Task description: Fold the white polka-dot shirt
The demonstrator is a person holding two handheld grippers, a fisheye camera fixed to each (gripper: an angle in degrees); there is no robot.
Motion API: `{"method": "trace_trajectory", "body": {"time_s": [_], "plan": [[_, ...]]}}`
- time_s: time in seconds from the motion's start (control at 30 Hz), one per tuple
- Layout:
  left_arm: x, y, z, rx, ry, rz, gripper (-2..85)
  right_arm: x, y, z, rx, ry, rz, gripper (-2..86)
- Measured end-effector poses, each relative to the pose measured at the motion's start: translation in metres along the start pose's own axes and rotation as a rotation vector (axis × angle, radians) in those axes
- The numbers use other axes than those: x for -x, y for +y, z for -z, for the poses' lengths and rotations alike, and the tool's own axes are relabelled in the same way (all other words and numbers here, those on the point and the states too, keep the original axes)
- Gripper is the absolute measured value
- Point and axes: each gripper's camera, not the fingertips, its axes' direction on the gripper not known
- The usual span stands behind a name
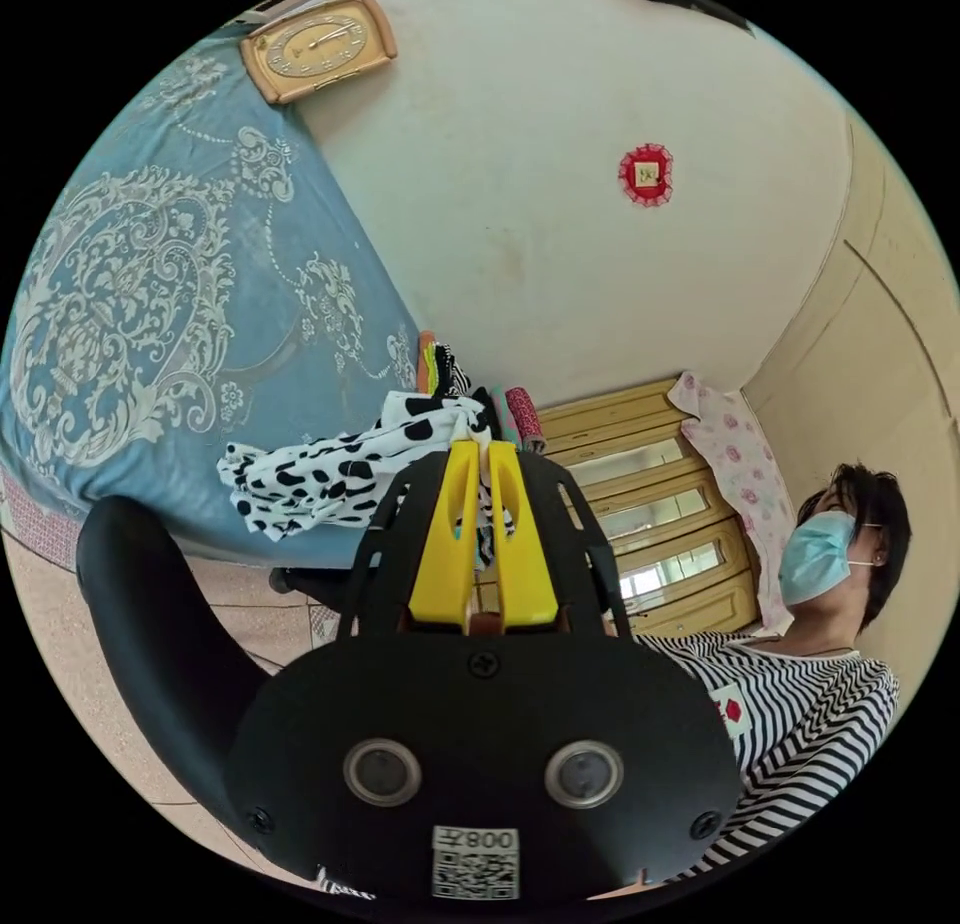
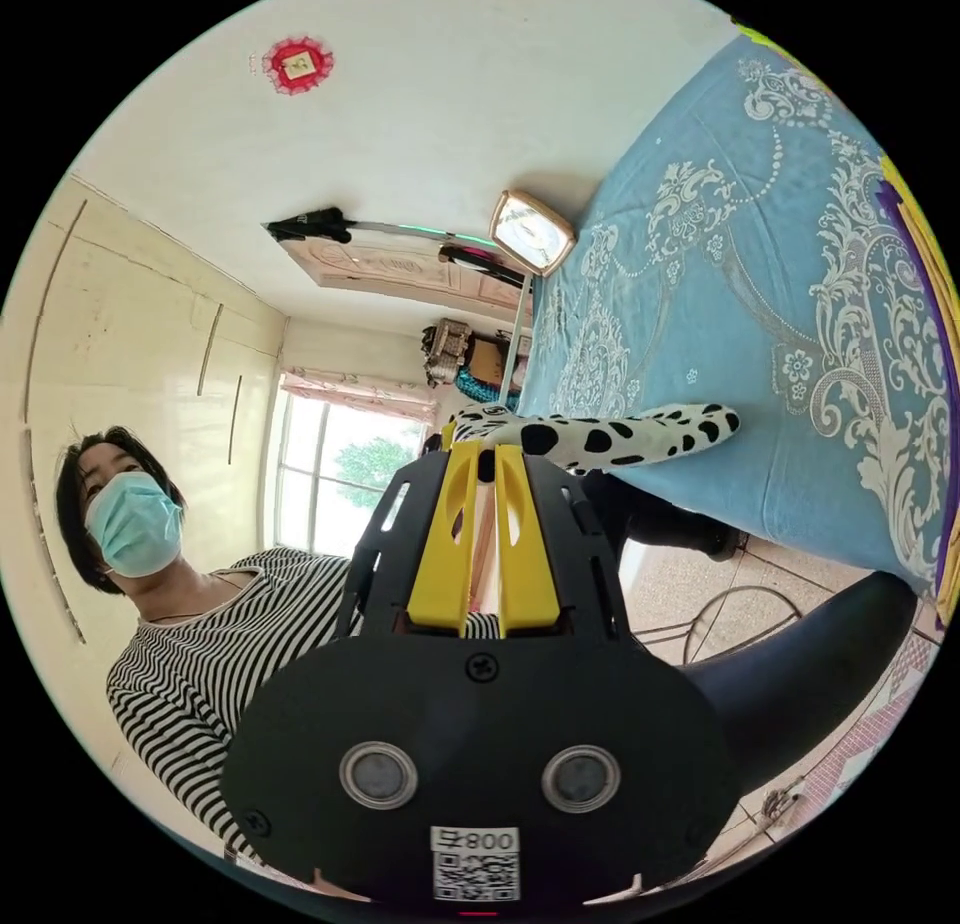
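You hold both tools tipped upward, so wall and ceiling fill much of each view. Your left gripper has its yellow jaws nearly together, clamped on a bunch of the white polka-dot shirt, which trails back onto the blue bedspread. Your right gripper pinches another part of the shirt (a long roll lying on the bed edge). The right gripper view adds a window; the left shows a wooden cabinet. The shirt's middle is hidden behind the jaws.
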Motion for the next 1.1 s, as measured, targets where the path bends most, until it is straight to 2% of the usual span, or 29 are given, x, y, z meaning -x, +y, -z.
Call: {"method": "trace_trajectory", "body": {"time_s": [0.2,0.4,0.53,0.7,0.83,0.9,1.0,1.1], "plan": [[-0.055,-0.078,-0.103,0.088,0.038,-0.044,1.7,-0.055,0.010,0.113,-0.104,-0.002,0.039,2.1],[-0.109,-0.193,-0.252,0.185,0.040,-0.110,1.7,-0.126,-0.051,0.246,-0.228,0.067,0.062,2.1],[-0.156,-0.280,-0.359,0.212,0.067,-0.187,1.6,-0.156,-0.147,0.356,-0.294,0.143,0.132,2.1],[-0.256,-0.399,-0.511,0.160,0.168,-0.365,1.7,-0.147,-0.276,0.493,-0.369,0.230,0.281,2.2],[-0.302,-0.447,-0.598,0.143,0.185,-0.491,1.7,-0.146,-0.353,0.585,-0.408,0.390,0.374,2.1],[-0.304,-0.464,-0.656,0.164,0.169,-0.510,1.7,-0.168,-0.374,0.613,-0.405,0.485,0.360,2.0],[-0.272,-0.467,-0.731,0.246,0.120,-0.426,1.7,-0.246,-0.398,0.648,-0.378,0.666,0.229,2.1],[-0.225,-0.453,-0.801,0.373,-0.008,-0.304,1.7,-0.360,-0.407,0.673,-0.338,0.772,0.027,2.1]]}}
